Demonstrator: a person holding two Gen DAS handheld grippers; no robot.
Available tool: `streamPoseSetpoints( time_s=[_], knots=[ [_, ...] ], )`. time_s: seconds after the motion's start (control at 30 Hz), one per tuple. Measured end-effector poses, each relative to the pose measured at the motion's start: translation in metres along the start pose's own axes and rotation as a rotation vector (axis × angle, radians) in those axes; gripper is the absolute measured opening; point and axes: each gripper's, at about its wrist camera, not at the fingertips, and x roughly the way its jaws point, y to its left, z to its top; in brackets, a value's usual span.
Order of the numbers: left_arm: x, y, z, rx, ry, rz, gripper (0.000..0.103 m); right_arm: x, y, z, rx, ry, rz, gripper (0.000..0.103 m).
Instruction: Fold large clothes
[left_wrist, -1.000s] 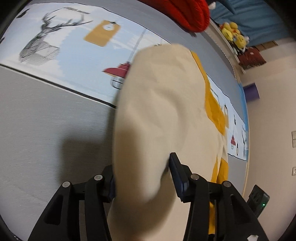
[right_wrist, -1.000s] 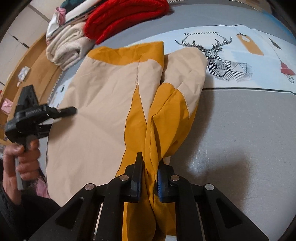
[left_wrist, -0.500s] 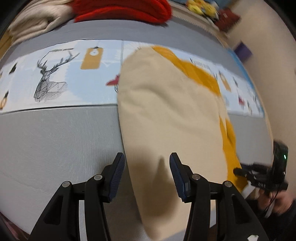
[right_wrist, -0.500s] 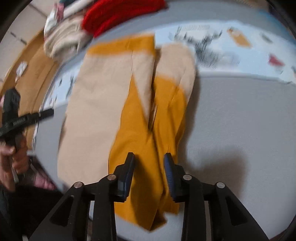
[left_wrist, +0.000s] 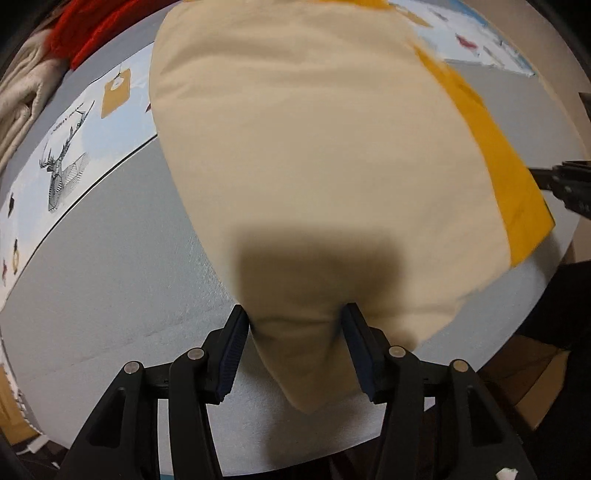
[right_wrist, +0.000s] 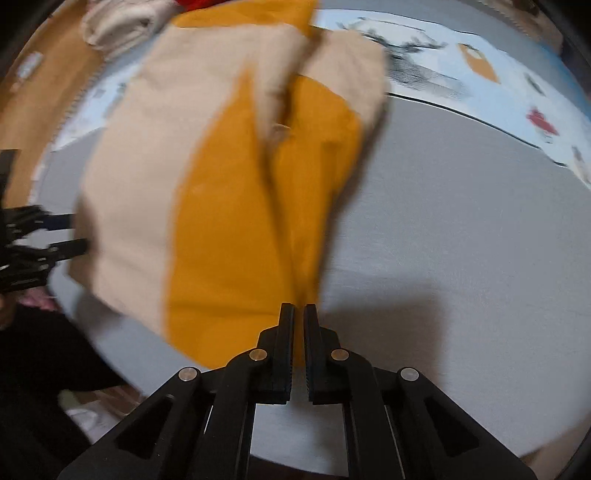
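Left claw, jaws opening, straddles the near corner of a cream-and-mustard garment on the grey bed. Deer-print strip at nine o'clock; red knit at eleven.

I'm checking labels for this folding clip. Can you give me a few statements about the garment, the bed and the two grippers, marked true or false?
1. The garment is beige and mustard yellow. True.
2. The right gripper stands wide open. False: its jaws are shut, at the mustard edge.
3. Beige fabric lies between the left gripper jaws. True; they are opening.
4. The bed cover is plain green. False: grey, with a printed deer band.
5. A red knit lies beyond the garment. True.
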Motion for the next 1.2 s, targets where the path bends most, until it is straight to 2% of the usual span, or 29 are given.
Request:
streamPoseSetpoints(
  time_s=[0.07,0.13,0.2,0.27,0.3,0.47,0.6,0.7,0.73,0.8,0.83,0.87,0.93,0.97,1.0,1.03,1.13,1.2],
  knots=[
    [-0.012,0.007,0.000,-0.023,-0.041,-0.026,0.051,-0.026,-0.009,0.012,0.047,-0.132,0.041,0.008],
    [-0.022,0.008,0.000,-0.020,-0.084,-0.021,0.049,-0.060,-0.013,0.025,0.075,-0.317,0.092,0.009],
    [-0.028,0.012,0.005,-0.037,-0.118,-0.028,0.049,-0.071,-0.009,0.040,0.078,-0.392,0.150,0.020],
    [-0.029,0.014,0.012,-0.059,-0.140,-0.025,0.049,-0.065,-0.005,0.061,0.094,-0.399,0.163,0.056],
    [-0.029,0.014,0.017,-0.066,-0.146,-0.019,0.049,-0.061,-0.003,0.069,0.104,-0.401,0.166,0.058],
    [-0.030,0.019,0.040,-0.123,-0.194,0.008,0.049,-0.031,0.010,0.122,0.138,-0.374,0.180,0.058],
    [-0.027,0.018,0.056,-0.127,-0.205,0.024,0.049,0.005,0.000,0.166,0.203,-0.335,0.195,0.058],
    [-0.024,0.023,0.068,-0.144,-0.215,0.018,0.049,0.026,-0.010,0.186,0.237,-0.298,0.177,0.058],
    [-0.023,0.025,0.072,-0.150,-0.214,0.015,0.049,0.032,-0.013,0.191,0.258,-0.284,0.186,0.058],
    [-0.021,0.029,0.080,-0.161,-0.216,0.013,0.049,0.041,-0.022,0.197,0.293,-0.274,0.231,0.049],
    [-0.020,0.033,0.086,-0.172,-0.223,0.019,0.049,0.044,-0.023,0.200,0.298,-0.270,0.263,0.025],
    [-0.019,0.036,0.092,-0.184,-0.231,0.019,0.047,0.046,-0.024,0.202,0.295,-0.266,0.288,0.006],
    [-0.019,0.043,0.104,-0.205,-0.255,0.017,0.045,0.041,-0.025,0.204,0.301,-0.307,0.314,0.003],
    [-0.021,0.047,0.113,-0.217,-0.281,0.017,0.039,0.037,-0.026,0.204,0.312,-0.326,0.321,0.002],
    [-0.024,0.054,0.123,-0.231,-0.321,0.016,0.034,0.032,-0.027,0.203,0.327,-0.350,0.318,0.002],
    [-0.027,0.060,0.133,-0.244,-0.365,0.014,0.033,0.030,-0.025,0.203,0.334,-0.365,0.304,0.002],
    [-0.027,0.078,0.157,-0.274,-0.440,0.014,0.031,0.038,-0.018,0.205,0.316,-0.350,0.213,0.002],
    [-0.010,0.089,0.177,-0.293,-0.419,-0.009,0.027,0.049,-0.018,0.207,0.331,-0.315,0.189,0.002]
  ],
)
